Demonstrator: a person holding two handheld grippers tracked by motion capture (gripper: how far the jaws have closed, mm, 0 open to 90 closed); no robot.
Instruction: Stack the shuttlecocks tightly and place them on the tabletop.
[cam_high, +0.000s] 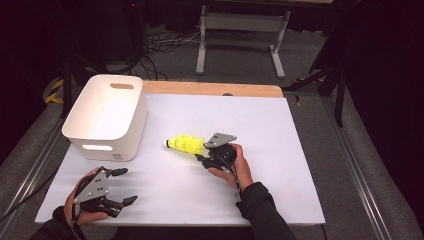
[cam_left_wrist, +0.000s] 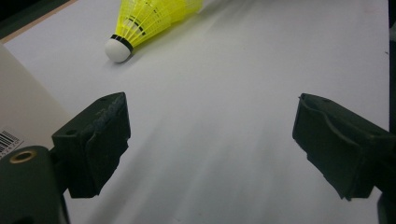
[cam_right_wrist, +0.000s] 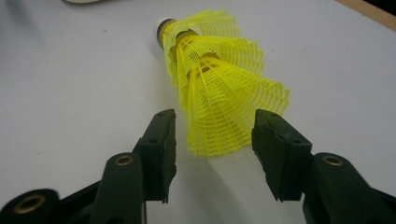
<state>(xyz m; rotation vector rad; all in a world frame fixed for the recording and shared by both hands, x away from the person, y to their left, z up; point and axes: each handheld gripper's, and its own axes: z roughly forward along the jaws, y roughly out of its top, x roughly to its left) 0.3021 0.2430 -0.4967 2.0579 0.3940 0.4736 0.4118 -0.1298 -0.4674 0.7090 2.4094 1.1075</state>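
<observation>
Lying flat, tabletop (cam_high: 280, 150): a white sheet is spanning mid-frame.
Bin (cam_high: 107, 116): white, sitting upper left.
Left hand-held gripper (cam_high: 124, 186): hovering lower left, jaws gaping wide, holding nothing.
Right hand-held gripper (cam_right_wrist: 212, 148): jaws are flanking the skirt, not pinching.
Shuttlecocks (cam_high: 186, 144): yellow nested stack, lying centre frame, cork pointing left.

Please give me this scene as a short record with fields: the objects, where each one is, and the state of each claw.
surface: white table top
object in work: stack of yellow shuttlecocks, lying on its side near the table's middle, white cork pointing toward the bin
container: white bin, upright at the left rear
right claw: open, one jaw on each side of the skirt end, not closed on it
left claw: open, holding nothing, at the near left
</observation>
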